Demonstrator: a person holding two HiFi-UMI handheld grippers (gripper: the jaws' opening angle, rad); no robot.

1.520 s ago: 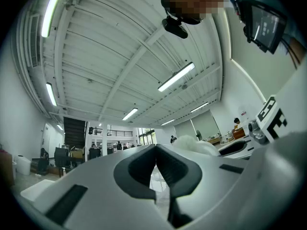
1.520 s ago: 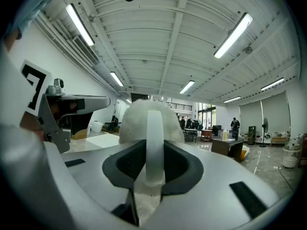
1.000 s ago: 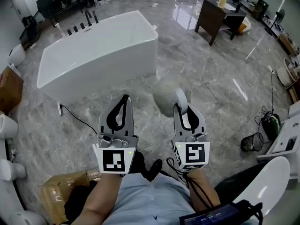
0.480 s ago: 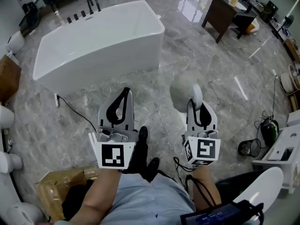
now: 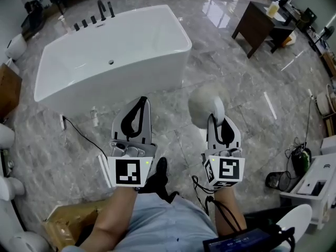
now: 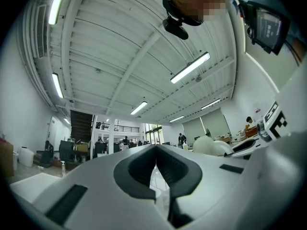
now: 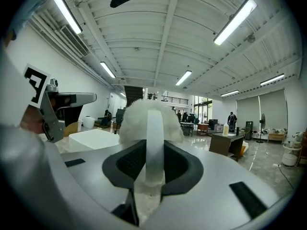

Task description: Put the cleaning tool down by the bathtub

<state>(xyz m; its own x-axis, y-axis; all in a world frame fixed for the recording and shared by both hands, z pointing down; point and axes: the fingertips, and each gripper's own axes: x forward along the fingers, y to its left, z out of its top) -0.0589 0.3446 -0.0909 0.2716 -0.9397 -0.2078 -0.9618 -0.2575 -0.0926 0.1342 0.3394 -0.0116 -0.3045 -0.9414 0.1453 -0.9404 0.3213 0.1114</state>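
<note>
Bathtub (image 5: 110, 62): white, ahead on my left, standing on the floor (image 5: 252, 114).
Left gripper (image 5: 140, 101): jaws together, holding nothing.
Cleaning tool (image 5: 202, 106): long axis runs away from me, fluffy head forward, in the air near the bathtub's right end.
Right gripper (image 5: 217, 118): jaws partly apart, clamped on its flat handle (image 7: 154, 147).
Views: only my right gripper view shows that clamped handle; only the head view shows the bathtub's inside.

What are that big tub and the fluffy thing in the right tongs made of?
Bathtub: glossy white with soft highlights, likely acrylic or ceramic. Cleaning tool: fuzzy off-white head, seemingly microfibre or wool; its flat handle looks like translucent white plastic.
</note>
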